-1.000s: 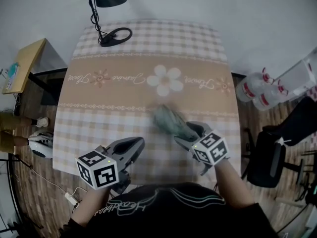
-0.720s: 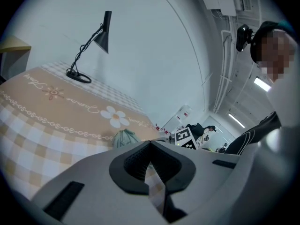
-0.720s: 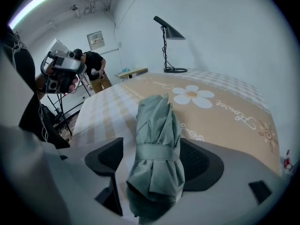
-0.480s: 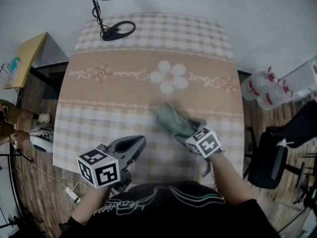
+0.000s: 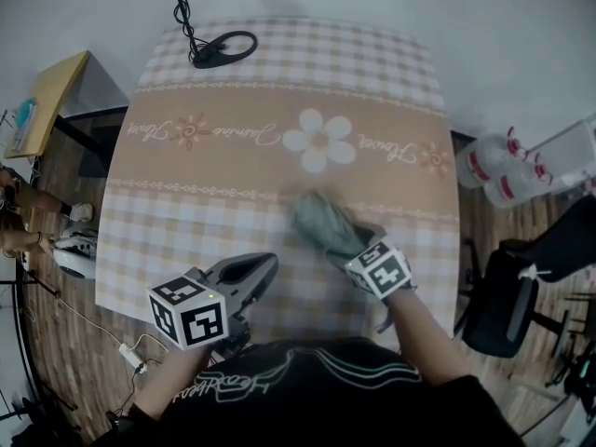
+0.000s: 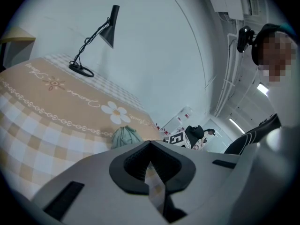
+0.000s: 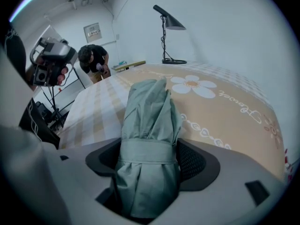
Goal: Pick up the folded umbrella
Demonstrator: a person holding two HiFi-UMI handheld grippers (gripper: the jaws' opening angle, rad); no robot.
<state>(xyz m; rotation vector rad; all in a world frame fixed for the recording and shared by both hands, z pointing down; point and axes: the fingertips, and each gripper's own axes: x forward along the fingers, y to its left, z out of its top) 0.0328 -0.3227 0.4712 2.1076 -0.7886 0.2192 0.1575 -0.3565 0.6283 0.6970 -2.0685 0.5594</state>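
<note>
Right gripper (image 5: 343, 242) sitting lower than a second ago, over folded umbrella (image 5: 319, 218).
Head view: umbrella lying on checked tablecloth (image 5: 186, 240), right of centre, near side; left gripper (image 5: 264, 266) hovering near-left. Left gripper view: jaws sitting almost together, empty. Right gripper view: jaws standing wide, umbrella lying between them.

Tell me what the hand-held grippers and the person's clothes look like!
The left hand-held gripper and the right hand-held gripper are smooth light grey with dark jaw linings. Each carries a white cube printed with black square markers. The person wears a black top with pale looping lettering.
</note>
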